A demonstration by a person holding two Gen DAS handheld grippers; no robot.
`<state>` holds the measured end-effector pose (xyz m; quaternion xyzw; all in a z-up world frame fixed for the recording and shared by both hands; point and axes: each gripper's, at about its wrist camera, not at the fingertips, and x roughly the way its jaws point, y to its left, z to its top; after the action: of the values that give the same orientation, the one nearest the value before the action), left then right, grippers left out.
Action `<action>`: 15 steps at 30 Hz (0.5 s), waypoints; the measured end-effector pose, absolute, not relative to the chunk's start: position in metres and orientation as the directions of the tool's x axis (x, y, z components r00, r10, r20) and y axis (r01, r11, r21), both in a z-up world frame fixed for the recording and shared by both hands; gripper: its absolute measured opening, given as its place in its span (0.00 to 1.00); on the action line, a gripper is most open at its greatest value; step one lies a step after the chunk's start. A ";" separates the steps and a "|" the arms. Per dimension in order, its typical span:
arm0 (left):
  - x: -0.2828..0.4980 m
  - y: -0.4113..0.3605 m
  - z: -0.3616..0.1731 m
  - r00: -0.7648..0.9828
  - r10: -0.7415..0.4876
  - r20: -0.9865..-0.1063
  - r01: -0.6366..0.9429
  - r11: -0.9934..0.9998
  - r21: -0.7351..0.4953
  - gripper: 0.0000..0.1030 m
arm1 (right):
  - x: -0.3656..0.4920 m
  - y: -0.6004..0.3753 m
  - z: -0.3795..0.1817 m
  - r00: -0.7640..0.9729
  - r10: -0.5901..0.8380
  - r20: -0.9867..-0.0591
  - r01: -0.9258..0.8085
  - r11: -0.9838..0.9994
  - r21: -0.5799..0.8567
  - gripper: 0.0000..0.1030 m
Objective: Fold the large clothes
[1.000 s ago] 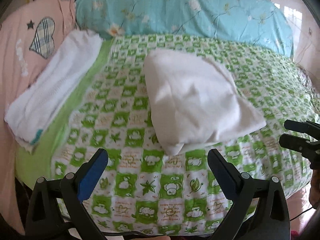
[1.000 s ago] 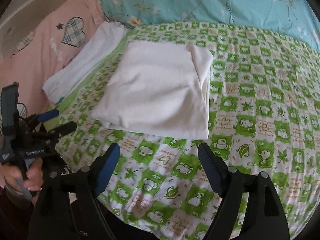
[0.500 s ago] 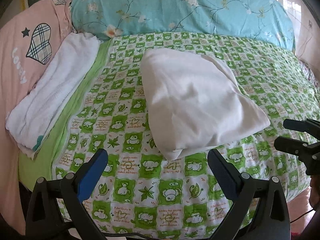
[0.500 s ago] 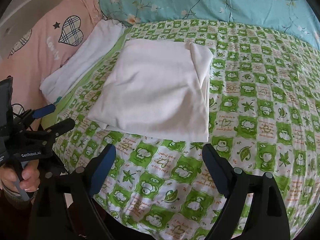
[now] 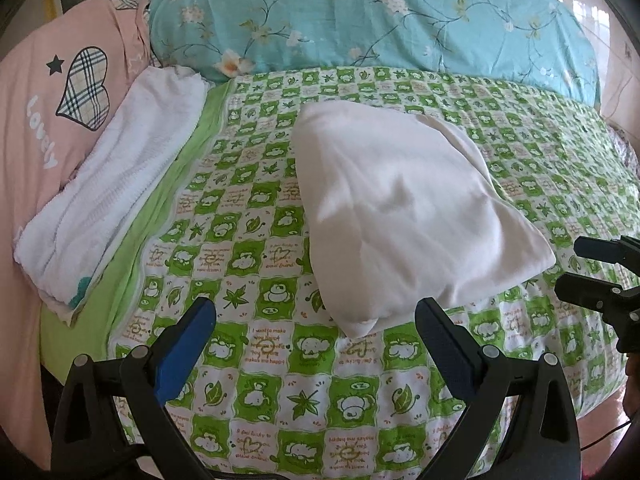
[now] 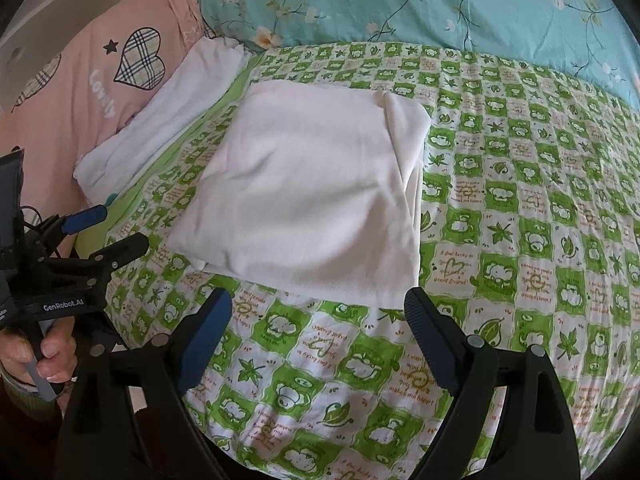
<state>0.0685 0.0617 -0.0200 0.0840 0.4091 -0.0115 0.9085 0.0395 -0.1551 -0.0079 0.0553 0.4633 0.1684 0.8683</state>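
Observation:
A folded white garment (image 5: 408, 216) lies flat in the middle of a bed covered by a green-and-white checked sheet (image 5: 256, 360). My left gripper (image 5: 316, 308) hovers open over the sheet just short of the garment's near corner, with nothing between its fingers. My right gripper (image 6: 319, 296) is also open and empty, in front of the near edge of the garment (image 6: 312, 192). Each gripper shows at the edge of the other's view: the right gripper (image 5: 592, 272) on the right, the left gripper (image 6: 100, 232) on the left, held by a hand (image 6: 40, 360).
A second folded white cloth (image 5: 116, 184) lies along the left side of the bed, next to a pink pillow (image 5: 48, 120) with a plaid heart. A blue floral duvet (image 5: 380, 16) is piled across the back. The sheet's front edge drops off close below both grippers.
The right gripper's jaws stand a little wider than a second ago. Both views have shifted slightly over the bed. The garment lies as it did.

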 end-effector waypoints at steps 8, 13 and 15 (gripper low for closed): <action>0.071 0.061 -0.016 0.670 0.049 -0.741 0.089 0.985 0.145 0.97 | 0.045 -0.149 -0.001 0.521 0.350 -0.779 -0.258 0.934 0.247 0.85; 0.072 0.058 -0.012 0.676 0.049 -0.735 0.090 0.985 0.149 0.97 | 0.047 -0.146 0.003 0.527 0.351 -0.774 -0.262 0.933 0.245 0.85; 0.072 0.057 -0.011 0.677 0.050 -0.735 0.089 0.985 0.149 0.97 | 0.049 -0.145 0.004 0.528 0.352 -0.773 -0.264 0.933 0.244 0.85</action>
<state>0.0723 0.0574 -0.0112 0.0866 0.4019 -0.0106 0.9115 0.0487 -0.1454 0.0044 0.0484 0.4526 0.1766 0.8727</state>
